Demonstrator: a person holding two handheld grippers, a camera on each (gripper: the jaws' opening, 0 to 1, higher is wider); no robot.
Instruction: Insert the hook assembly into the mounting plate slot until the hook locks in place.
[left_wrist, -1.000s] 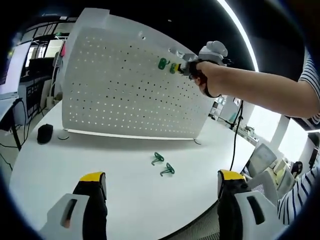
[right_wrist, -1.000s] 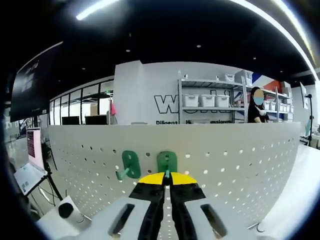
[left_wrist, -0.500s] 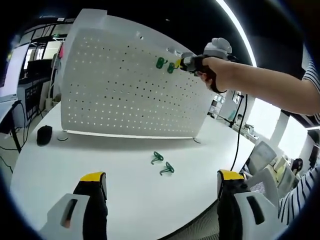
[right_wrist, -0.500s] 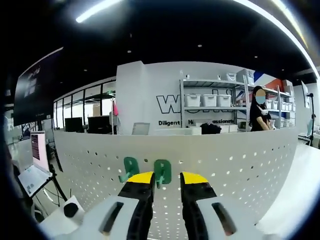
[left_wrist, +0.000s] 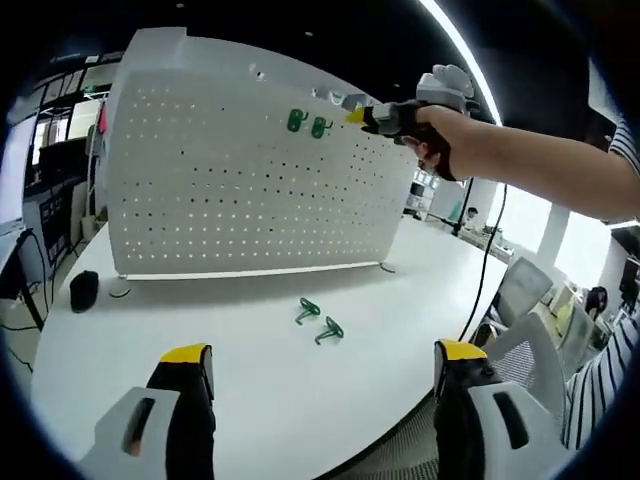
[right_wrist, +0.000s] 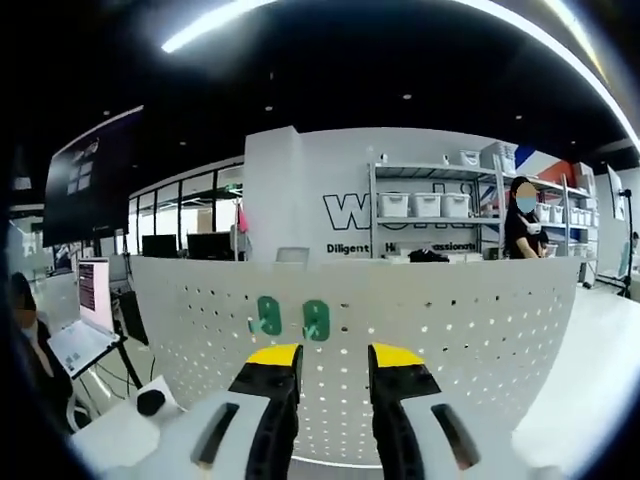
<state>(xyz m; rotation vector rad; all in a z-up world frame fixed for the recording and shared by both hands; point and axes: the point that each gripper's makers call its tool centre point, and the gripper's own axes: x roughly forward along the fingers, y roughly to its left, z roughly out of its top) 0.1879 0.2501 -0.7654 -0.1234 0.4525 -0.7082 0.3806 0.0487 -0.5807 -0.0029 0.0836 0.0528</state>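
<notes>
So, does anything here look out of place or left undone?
Two green hooks lie loose on the white table in front of the pegboard; two more hang side by side, upright, near its top. Nothing looks damaged or crooked.

My round white table (left_wrist: 250, 390): white perforated pegboard panel (left_wrist: 240, 200) stands upright across the far side. Two loose green plastic hooks (left_wrist: 318, 322) lie mid-table, near the panel. Black computer mouse (left_wrist: 83, 289) far left, by a small white disc (left_wrist: 119, 293).
</notes>
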